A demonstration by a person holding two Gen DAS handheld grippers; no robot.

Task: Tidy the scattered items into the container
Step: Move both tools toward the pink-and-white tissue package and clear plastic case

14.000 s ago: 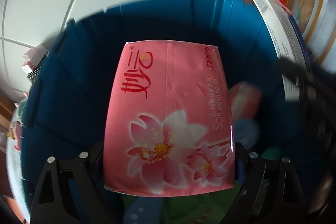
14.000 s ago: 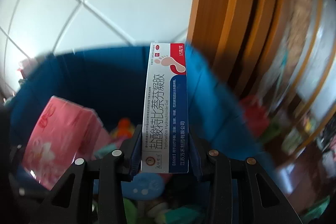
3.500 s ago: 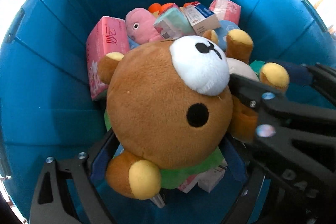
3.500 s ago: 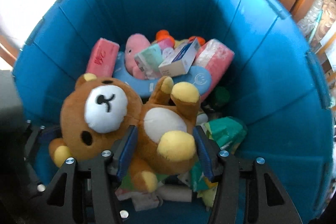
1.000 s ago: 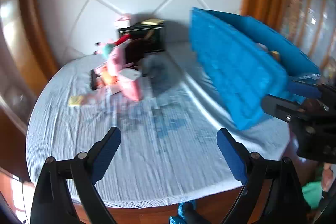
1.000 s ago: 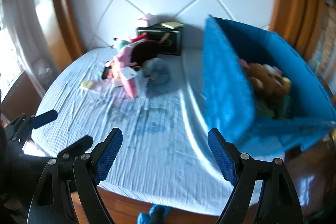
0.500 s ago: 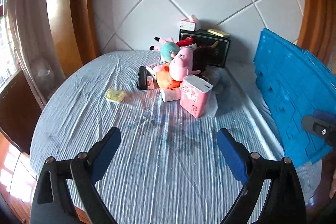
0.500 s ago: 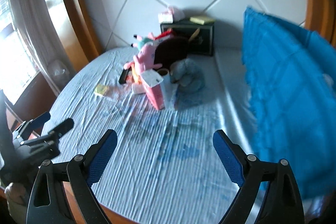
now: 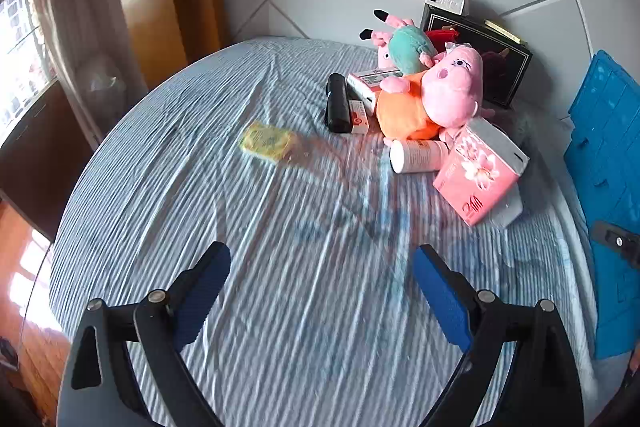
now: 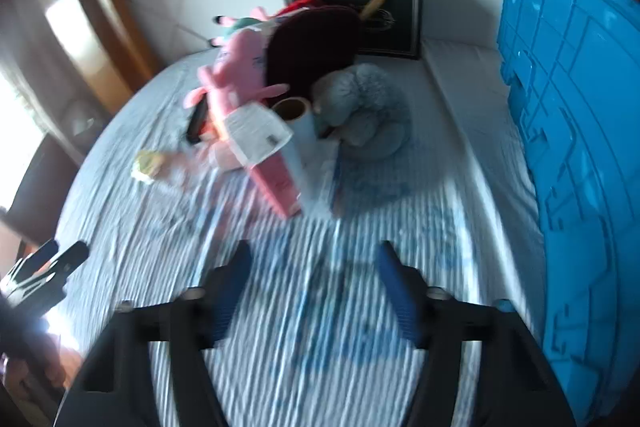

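**Over the bed, reaching for the next items**

Over the striped bed sheet (image 9: 280, 307) we hold both tongs empty. Our left gripper (image 9: 320, 291) has its jaws wide apart with nothing between them. Our right gripper (image 10: 316, 287) is closing its jaws, also on nothing. The scattered items lie in one heap near the wall: a pink plush pig (image 9: 444, 91), a pink tissue pack (image 9: 480, 171), a white roll (image 9: 416, 157), a black case (image 9: 337, 103) and a yellow packet (image 9: 266, 141) a little apart. The blue container (image 10: 576, 147) stands at the right of the heap. We judge that we are approaching for a new pick. Next we must choose one item each and open the right jaws again before closing on it.
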